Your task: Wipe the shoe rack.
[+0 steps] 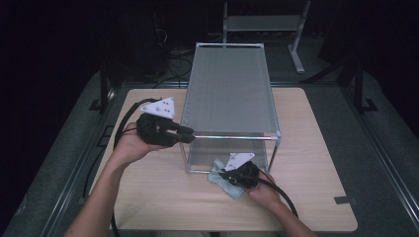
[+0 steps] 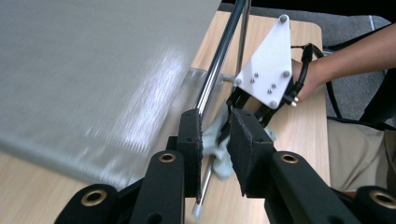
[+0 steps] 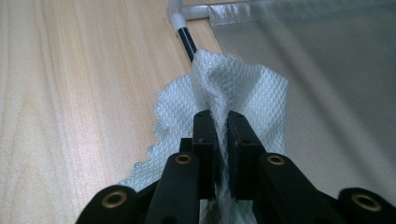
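A tall rack (image 1: 227, 89) with a chrome frame and grey mesh panels stands on the wooden table (image 1: 158, 192). My left gripper (image 1: 185, 133) is at its near top left corner. In the left gripper view the top chrome rail (image 2: 219, 60) runs between the jaws of that gripper (image 2: 215, 135), close to one pad, with a gap left on the other side. My right gripper (image 1: 225, 174) is low at the rack's front foot, shut on a pale quilted cloth (image 1: 232, 188). The cloth (image 3: 233, 84) bunches up out of the right gripper (image 3: 221, 121) against a dark frame post (image 3: 187, 39).
The rack takes up the table's middle and back; its mesh panel (image 3: 327, 70) rises right beside the cloth. Bare wood lies to the left and right (image 1: 311, 163) of the rack. Black cables trail from both grippers. The floor around is dark, with a metal stand (image 1: 262, 22) behind.
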Motion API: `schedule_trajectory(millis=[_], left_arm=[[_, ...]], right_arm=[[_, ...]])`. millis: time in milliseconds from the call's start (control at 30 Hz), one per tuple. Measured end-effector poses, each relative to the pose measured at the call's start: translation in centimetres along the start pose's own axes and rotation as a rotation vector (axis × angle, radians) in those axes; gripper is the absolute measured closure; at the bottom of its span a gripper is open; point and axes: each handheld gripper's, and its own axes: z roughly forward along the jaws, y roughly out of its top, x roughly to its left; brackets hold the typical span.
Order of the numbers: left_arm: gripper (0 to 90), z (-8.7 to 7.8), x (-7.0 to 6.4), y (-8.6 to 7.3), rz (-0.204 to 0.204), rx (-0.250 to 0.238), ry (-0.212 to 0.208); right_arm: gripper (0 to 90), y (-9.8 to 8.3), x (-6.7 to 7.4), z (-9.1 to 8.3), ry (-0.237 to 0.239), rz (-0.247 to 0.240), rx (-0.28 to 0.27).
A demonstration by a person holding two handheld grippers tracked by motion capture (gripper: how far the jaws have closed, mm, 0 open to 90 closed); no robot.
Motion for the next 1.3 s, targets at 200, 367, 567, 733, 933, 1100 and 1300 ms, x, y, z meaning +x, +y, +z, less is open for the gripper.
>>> schedule_trajectory(millis=[200,367,567,733,933,1100,1300], left_arm=[[70.2,1.7,0.9,0.4,-0.019,0.020,-0.021],[71.5,2.7,1.1,0.5,-0.021,0.060,-0.023],[76.1,2.6,1.2,0.4,-0.021,0.081,-0.020],[76.0,2.1,1.5,0.1,-0.022,0.088,-0.013],[75.6,1.2,2.1,-0.8,-0.042,0.074,-0.005],[75.0,0.4,2.6,-1.4,-0.057,0.071,0.016],[75.9,-0.6,2.9,-2.1,-0.072,0.067,0.035]], right_arm=[[82.6,-0.2,-0.2,-0.6,0.005,0.004,-0.004],[82.6,-0.4,-0.2,-1.3,0.007,0.012,-0.014],[82.6,-0.9,-0.2,-2.7,0.007,0.027,-0.037],[82.6,-1.5,-0.5,-3.9,0.014,0.036,-0.034],[82.6,-2.0,-0.7,-5.0,0.023,0.023,-0.043],[82.6,-2.3,-0.4,-5.7,0.046,0.013,-0.059],[82.5,-2.8,-0.2,-6.9,0.086,0.024,-0.054]])
